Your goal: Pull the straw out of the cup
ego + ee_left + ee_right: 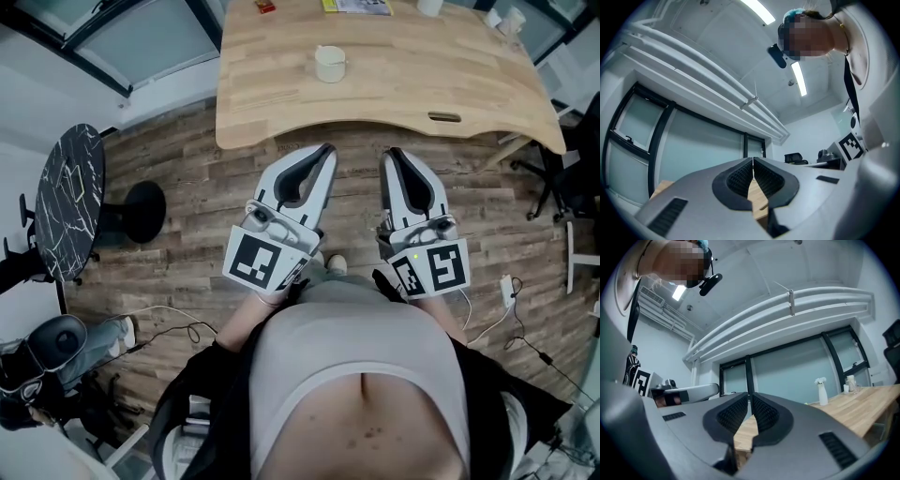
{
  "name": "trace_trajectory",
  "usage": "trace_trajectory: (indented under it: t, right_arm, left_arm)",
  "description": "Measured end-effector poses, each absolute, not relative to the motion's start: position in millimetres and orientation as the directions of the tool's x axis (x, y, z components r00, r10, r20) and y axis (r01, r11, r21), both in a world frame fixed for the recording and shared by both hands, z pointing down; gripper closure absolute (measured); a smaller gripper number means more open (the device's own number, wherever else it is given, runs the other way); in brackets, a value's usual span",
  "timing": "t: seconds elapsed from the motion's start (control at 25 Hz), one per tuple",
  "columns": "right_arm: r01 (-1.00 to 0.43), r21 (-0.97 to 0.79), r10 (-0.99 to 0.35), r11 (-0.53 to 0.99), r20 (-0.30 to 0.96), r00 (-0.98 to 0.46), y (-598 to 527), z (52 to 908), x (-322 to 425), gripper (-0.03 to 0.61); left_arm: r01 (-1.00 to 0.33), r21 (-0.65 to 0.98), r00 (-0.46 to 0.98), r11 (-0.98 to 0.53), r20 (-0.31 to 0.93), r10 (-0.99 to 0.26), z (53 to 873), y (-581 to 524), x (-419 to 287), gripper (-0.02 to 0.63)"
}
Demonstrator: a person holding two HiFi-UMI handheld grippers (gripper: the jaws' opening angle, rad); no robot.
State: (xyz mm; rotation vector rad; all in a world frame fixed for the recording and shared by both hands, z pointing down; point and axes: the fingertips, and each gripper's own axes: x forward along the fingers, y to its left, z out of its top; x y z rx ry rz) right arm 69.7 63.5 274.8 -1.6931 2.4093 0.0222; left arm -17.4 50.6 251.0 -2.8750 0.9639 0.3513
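Note:
A cream cup (330,64) stands on the wooden table (394,84), toward its left half; I cannot make out a straw in it from here. My left gripper (328,148) and right gripper (389,153) are side by side over the wood floor, just short of the table's near edge and well apart from the cup. In the left gripper view the left gripper (753,159) has its jaws pressed together with nothing between them. The right gripper (750,394) is likewise shut and empty. Both point slightly upward at windows and ceiling.
A round black marble side table (67,202) stands at the left. A yellow booklet (356,6) and white cups (511,19) sit along the table's far edge, with a white vase (822,392) in the right gripper view. A dark chair (562,178) and floor cables (511,309) are at the right.

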Motion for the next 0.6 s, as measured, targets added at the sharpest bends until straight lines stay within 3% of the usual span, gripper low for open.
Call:
trace_trajectory:
  t: [0.6]
  right_arm:
    - [-0.925, -0.099, -0.924, 0.367, -0.154, -0.350, 33, 287, 80, 0.543]
  left_arm:
    - [-0.629, -0.003, 0.755, -0.777, -0.242, -0.610, 259, 24, -12, 0.603]
